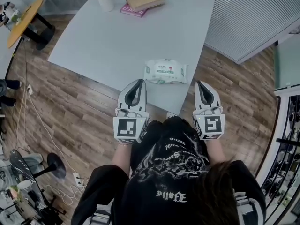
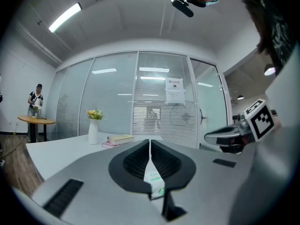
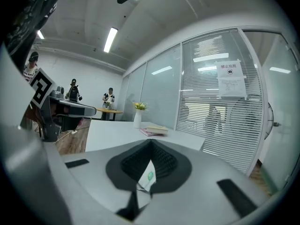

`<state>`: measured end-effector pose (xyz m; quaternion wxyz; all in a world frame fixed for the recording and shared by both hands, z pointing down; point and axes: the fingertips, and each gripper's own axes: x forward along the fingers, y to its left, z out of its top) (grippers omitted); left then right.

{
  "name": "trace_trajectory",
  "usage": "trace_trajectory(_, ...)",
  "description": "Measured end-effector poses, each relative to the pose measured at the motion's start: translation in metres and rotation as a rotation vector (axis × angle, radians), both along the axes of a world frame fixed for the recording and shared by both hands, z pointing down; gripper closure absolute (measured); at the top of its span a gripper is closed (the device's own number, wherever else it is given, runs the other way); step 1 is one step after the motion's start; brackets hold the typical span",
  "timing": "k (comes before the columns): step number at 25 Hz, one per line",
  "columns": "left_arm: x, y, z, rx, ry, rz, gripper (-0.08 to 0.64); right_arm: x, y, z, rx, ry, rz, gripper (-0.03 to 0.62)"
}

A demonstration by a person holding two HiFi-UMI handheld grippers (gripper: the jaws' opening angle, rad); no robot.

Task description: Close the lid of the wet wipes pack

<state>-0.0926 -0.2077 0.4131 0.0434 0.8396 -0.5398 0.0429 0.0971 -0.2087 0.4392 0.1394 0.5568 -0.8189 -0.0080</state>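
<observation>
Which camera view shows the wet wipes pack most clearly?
The head view: the whole wet wipes pack lies on the table near its edge, seen from above. The left gripper view and the right gripper view each show only a narrow strip of it behind their closed jaws.

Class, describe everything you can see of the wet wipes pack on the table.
The wet wipes pack is a soft white pouch, plastic-looking, with green print and a small red mark. It lies flat at the near edge of the table. The left gripper and right gripper, jaws together, sit just short of it, apparently not touching. Whether it is open or closed cannot be made out.
</observation>
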Motion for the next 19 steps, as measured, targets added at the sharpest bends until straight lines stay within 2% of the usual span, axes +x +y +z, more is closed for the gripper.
trace_trajectory(8, 0.0064, -0.0006, -0.0045, 0.009, 0.02, -0.006, 0.546, 0.0018, 0.0003, 0.0018, -0.007, -0.004, -0.005, 0.594)
trace_trajectory(19, 0.0109, 0.0025, -0.0013, -0.002, 0.005, 0.005, 0.546, 0.0063, -0.0032, -0.0041, 0.009, 0.006, 0.006, 0.594)
